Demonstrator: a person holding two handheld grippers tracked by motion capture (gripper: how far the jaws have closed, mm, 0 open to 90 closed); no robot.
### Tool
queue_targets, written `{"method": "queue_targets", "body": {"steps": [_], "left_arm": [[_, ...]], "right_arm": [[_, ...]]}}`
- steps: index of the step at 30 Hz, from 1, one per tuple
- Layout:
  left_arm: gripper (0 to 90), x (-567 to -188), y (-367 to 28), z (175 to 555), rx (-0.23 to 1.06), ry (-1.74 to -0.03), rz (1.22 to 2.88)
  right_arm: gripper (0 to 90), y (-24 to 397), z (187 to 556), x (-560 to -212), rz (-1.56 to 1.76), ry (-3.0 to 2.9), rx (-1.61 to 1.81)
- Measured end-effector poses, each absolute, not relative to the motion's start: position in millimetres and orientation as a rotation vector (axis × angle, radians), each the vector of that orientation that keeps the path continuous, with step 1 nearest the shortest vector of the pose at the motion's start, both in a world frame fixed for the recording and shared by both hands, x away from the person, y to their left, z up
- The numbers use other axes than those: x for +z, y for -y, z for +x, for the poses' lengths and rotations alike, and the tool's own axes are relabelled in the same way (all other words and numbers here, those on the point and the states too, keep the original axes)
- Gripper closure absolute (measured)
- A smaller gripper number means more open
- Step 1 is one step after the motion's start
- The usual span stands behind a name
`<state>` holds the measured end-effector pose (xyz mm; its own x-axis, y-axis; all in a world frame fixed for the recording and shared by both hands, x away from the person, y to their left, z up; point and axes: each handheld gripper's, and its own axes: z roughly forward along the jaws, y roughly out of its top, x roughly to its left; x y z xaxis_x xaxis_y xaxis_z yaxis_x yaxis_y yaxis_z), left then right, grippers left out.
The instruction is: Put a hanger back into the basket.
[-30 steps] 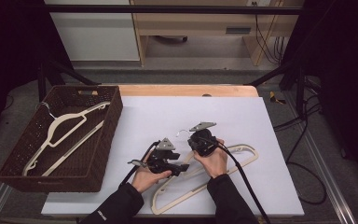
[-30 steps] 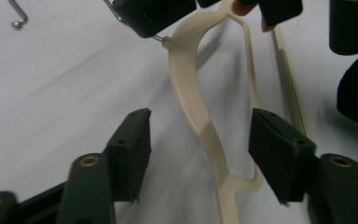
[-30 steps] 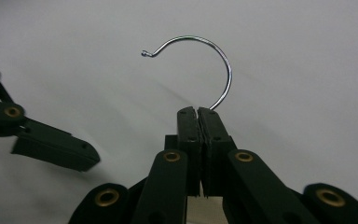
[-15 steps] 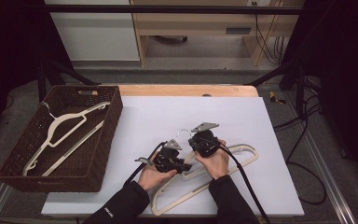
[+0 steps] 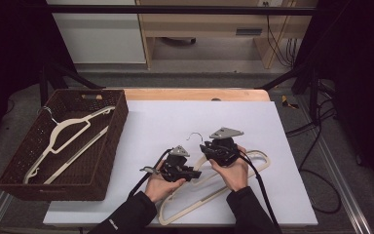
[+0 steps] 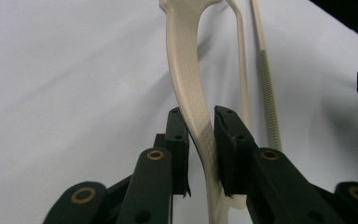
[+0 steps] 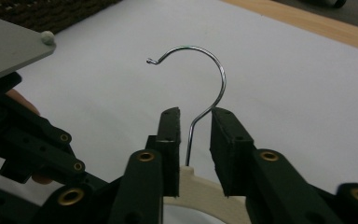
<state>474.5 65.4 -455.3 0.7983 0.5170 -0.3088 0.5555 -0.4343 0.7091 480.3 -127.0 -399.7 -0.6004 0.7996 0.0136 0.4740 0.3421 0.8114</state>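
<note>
A cream plastic hanger (image 5: 200,200) with a metal hook (image 5: 195,137) lies on the white table near the front. My left gripper (image 5: 194,173) has just been closing, and its pads now press on one cream arm of the hanger (image 6: 184,70); in the left gripper view my left gripper (image 6: 200,133) has that arm between its pads. My right gripper (image 5: 204,146) has just been opening. In the right gripper view my right gripper (image 7: 195,128) stands open around the wire stem of the hook (image 7: 214,65), with a gap on each side.
A dark wicker basket (image 5: 113,141) stands at the left of the table with two more cream hangers (image 5: 63,131) inside. The white table top (image 5: 175,117) ends in a wooden strip (image 5: 195,94) at the far side. Cables trail from both grippers toward the front.
The left gripper has edged right onto the hanger's arm. The right gripper has shifted slightly right and up near the hook. The hanger lies where it was.
</note>
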Motion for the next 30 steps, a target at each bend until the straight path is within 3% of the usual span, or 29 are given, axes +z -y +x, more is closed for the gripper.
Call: {"method": "queue_targets", "body": {"steps": [12, 17, 30], "left_arm": [[82.6, -436, -66, 454, -0.108, -0.728, 2.056], [85.6, -430, -65, 446, -0.112, -0.686, 2.04], [86.2, -403, -94, 432, 0.02, -0.631, 2.054]], "right_arm": [[22.6, 182, 427, -395, 0.984, -2.107, 1.408], [17.4, 195, 416, -394, 0.974, -2.067, 1.418], [8.6, 230, 405, -383, 1.068, -1.94, 1.417]]}}
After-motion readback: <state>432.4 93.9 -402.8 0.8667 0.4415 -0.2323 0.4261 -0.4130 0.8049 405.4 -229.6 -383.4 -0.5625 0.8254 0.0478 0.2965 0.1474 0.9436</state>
